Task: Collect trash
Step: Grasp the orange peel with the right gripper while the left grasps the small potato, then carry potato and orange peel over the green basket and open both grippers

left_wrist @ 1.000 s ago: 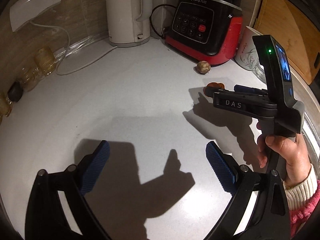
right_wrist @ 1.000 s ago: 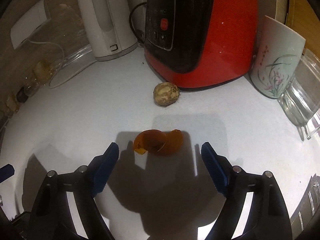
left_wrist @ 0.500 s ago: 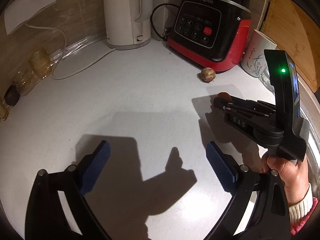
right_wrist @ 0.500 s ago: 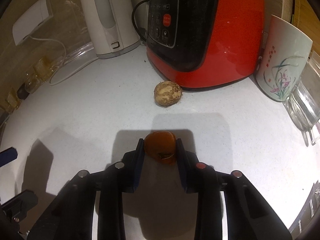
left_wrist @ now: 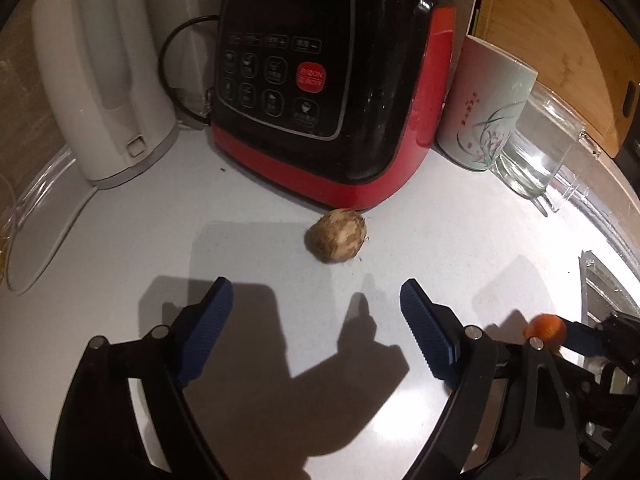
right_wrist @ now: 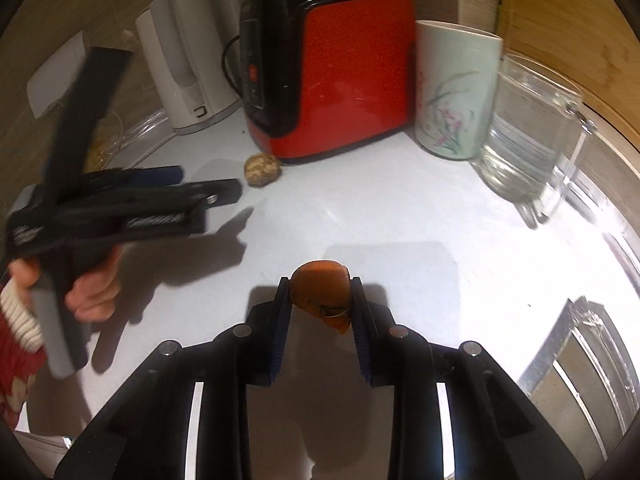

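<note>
- White worktop [left_wrist: 120, 240] carries a red-and-black cooker [left_wrist: 328, 92] at upper centre.
- Left tongs [left_wrist: 316, 312], spread wide and empty, face the round beige husk-like scrap [left_wrist: 337, 239] straight ahead, nearer than the right tongs [right_wrist: 320, 312].
- Right tongs are clenched on a crumpled orange peel [right_wrist: 320, 292], lower centre.

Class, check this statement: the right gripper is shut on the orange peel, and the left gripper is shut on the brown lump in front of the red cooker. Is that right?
Not quite. The right gripper is shut on the orange peel, but the left gripper is open. The left wrist view shows the brown lump lying on the counter in front of the red cooker, ahead of the fingertips and untouched.
</note>
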### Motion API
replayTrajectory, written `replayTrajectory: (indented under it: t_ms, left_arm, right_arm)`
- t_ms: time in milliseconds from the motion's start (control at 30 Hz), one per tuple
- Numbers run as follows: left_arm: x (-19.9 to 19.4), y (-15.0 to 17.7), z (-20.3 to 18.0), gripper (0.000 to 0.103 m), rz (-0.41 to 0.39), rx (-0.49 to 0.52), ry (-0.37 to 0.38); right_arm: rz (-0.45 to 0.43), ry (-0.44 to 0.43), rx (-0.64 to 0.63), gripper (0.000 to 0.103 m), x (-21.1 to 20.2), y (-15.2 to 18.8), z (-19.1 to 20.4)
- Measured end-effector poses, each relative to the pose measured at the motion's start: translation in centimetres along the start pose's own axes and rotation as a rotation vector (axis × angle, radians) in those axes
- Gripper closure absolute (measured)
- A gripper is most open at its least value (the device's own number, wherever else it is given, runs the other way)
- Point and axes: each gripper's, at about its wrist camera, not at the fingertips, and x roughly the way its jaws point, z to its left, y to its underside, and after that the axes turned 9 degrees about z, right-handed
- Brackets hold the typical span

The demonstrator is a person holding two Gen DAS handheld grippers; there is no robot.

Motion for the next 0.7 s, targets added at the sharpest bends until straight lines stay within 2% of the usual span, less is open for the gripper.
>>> replayTrajectory:
  t_ms: [100,200,367,533,700]
  left_arm:
    - [2.1,-1.5,-0.5,0.036,0.032,0.005,0.021]
    - [3.5,-2.5,-1.0,0.043,0.042,0.007,0.015]
    - [4.2,-3.2,-1.3,0.069,0.042,0.024,-0.004]
    - [3.6,-2.9,-1.0,0.07,0.051,-0.002,0.007]
    - [0.6,-0.2,-0.7,0.07,0.045,-0.025,0.015]
  right_arm:
    - [-0.001,0.001,0.014,0.073,-0.3,0.5,-0.9]
    - [0.0,-0.001,0.025,0.073,-0.3,0.7,-1.4]
    - [0.003,-0.008,0.033,0.073,-0.2,0.9,-1.5]
    - [-0.002,-0.013,0.034,0.073,-0.5,1.0,-1.0]
    - [-0.008,-0.009,0.025,0.073,-1.5,1.4,0.4]
